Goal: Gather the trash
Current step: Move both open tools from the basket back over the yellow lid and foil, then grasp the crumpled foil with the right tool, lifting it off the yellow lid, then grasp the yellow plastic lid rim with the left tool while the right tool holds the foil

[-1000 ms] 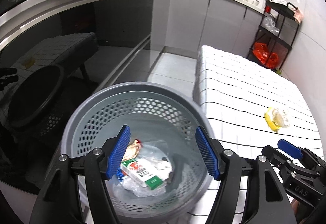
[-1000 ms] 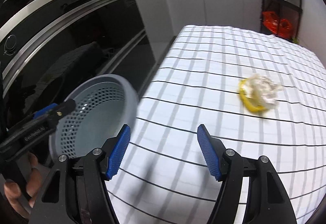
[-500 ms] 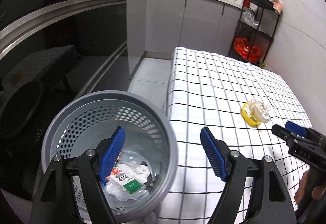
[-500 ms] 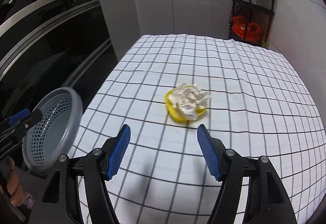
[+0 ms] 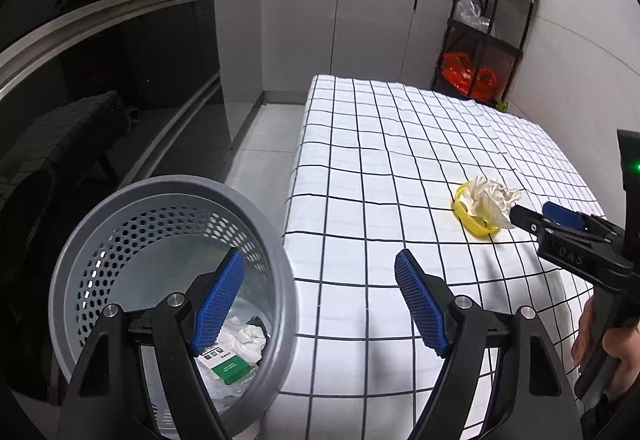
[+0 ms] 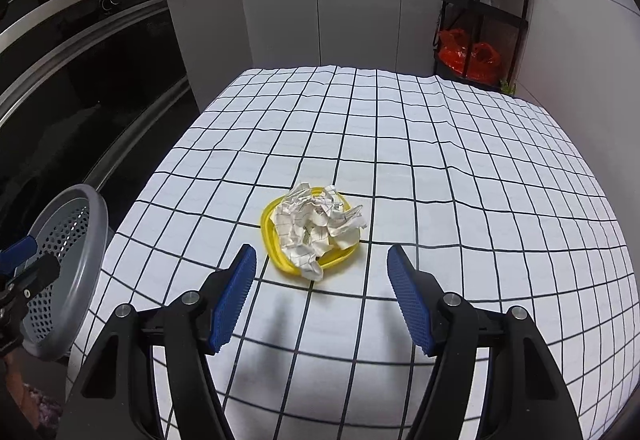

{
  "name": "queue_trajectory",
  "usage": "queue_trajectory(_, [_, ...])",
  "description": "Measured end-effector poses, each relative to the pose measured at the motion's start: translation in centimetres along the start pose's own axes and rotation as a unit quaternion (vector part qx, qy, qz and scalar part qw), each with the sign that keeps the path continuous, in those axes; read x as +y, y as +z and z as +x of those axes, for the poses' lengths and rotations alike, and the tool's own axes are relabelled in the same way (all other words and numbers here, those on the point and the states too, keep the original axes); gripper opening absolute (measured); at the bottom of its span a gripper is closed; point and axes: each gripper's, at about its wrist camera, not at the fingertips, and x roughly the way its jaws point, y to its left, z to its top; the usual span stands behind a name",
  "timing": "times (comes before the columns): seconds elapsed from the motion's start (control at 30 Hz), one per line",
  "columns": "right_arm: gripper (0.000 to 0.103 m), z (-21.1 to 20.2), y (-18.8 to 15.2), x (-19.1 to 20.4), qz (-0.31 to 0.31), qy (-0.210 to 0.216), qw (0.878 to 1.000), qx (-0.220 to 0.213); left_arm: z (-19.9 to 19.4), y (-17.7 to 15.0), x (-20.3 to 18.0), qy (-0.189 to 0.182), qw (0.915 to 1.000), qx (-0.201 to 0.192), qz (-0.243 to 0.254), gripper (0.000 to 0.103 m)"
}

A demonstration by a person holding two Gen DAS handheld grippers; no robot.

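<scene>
My right gripper hangs over the checked tablecloth, jaws spread wide with nothing between them. Just ahead of its blue pads lies the trash I'm after — a crumpled paper sitting on a yellow lid, the paper covering most of the lid and spilling over its near edge. Both rest on the cloth, toward the near-middle of the table. In the left wrist view the right gripper's tip sits right beside the paper, but I cannot tell if it touches.

My left gripper is also spread apart and empty, one finger over the grey perforated bin, the other over the cloth. The bin stands on the floor, tight against the table's left edge; whether it touches the cloth I can't tell. Inside it — white crumpled bits, clear plastic and a green-and-white carton.

A hand grips the right tool's handle at the lower right edge of the left view. Grey cabinets and a black shelf rack with red bags stand beyond the table.
</scene>
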Motion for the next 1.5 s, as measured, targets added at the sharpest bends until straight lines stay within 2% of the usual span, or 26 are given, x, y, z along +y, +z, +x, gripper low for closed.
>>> queue_trajectory(0.57, [0.065, 3.5, 1.0, 1.2, -0.026, -0.018, 0.999, 0.022, 2.5, -0.2, -1.6, -0.002, 0.9996, 0.024, 0.015, 0.076])
queue_trajectory(0.6, [0.063, 3.6, 1.0, 1.4, -0.029, -0.019, 0.999, 0.023, 2.5, -0.2, -1.7, -0.002, 0.9996, 0.024, 0.016, 0.076])
queue_trajectory(0.67, [0.047, 3.9, 0.9, 1.8, -0.039, -0.024, 0.999, 0.028, 2.6, -0.3, -1.9, -0.003, 0.9995, 0.025, 0.018, 0.076])
queue_trajectory(0.8, [0.031, 4.1, 0.7, 2.0, -0.045, -0.025, 0.998, 0.033, 2.8, -0.3, -2.3, 0.001, 0.9994, 0.025, 0.024, 0.076])
queue_trajectory(0.87, [0.015, 3.9, 0.7, 1.8, -0.041, -0.021, 0.998, 0.030, 2.9, -0.4, -2.3, 0.000, 0.9994, 0.026, 0.024, 0.076])
queue_trajectory(0.97, [0.011, 3.3, 0.8, 1.4, -0.026, -0.009, 0.999, 0.026, 2.7, -0.5, -2.1, 0.000, 0.9994, 0.026, 0.021, 0.076])
queue_trajectory(1.2, [0.010, 1.1, 1.1, -0.1, 0.012, 0.022, 1.000, 0.008, 2.6, -0.4, -2.3, -0.006, 0.9995, 0.027, 0.017, 0.076])
queue_trajectory(1.4, [0.010, -1.6, 1.5, -2.1, 0.037, 0.029, 0.999, -0.019, 2.5, -0.4, -3.7, -0.020, 0.9990, 0.030, 0.025, 0.076])
queue_trajectory(1.5, [0.010, -2.4, 1.8, -3.4, 0.047, 0.027, 0.998, -0.028, 2.6, -0.2, -5.3, -0.012, 0.9989, 0.026, 0.038, 0.082])
